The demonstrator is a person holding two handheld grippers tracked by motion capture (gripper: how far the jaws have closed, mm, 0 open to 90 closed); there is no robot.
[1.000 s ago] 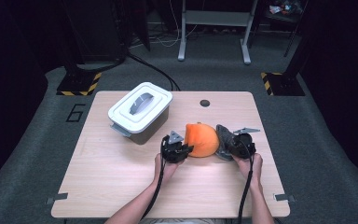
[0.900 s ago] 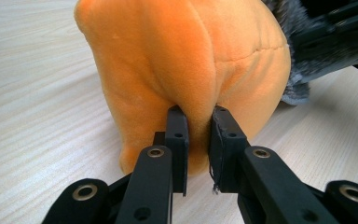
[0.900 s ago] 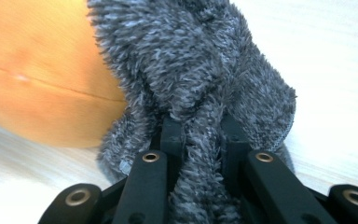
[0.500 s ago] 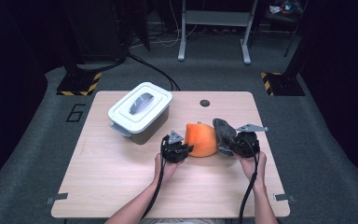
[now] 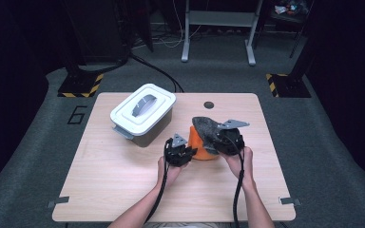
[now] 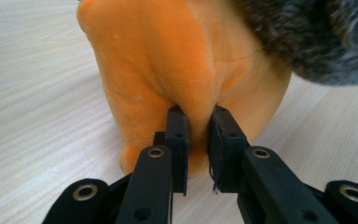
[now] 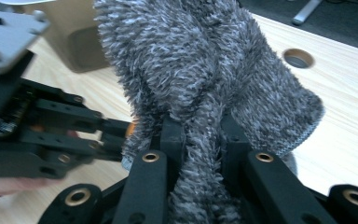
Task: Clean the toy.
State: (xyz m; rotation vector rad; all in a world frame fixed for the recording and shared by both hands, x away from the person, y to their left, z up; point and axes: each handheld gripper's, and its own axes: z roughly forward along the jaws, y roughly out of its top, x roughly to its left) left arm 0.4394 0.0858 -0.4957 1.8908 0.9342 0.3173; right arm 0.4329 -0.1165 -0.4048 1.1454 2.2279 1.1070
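An orange plush piece [image 5: 199, 144] [image 6: 177, 79] stands on the wooden table [image 5: 123, 185] between my two grippers. My left gripper [image 5: 184, 153] [image 6: 198, 144] is shut on a fold of the orange plush at its near side. My right gripper [image 5: 217, 141] [image 7: 200, 140] is shut on a fuzzy grey fabric piece [image 5: 207, 127] [image 7: 200, 70], lifted above and partly over the orange plush. The grey fabric [image 6: 307, 37] hangs into the top right of the left gripper view. The left gripper's black body shows at the left of the right gripper view.
A white lidded box [image 5: 144, 113] with a grey handle stands on the table, behind and left of my grippers. A round hole [image 5: 209, 104] sits near the table's far edge. Dark floor, stands and cables surround the table.
My right gripper has risen and shifted left with the grey fabric, drawing it up over the orange plush. The left gripper has stayed in place.
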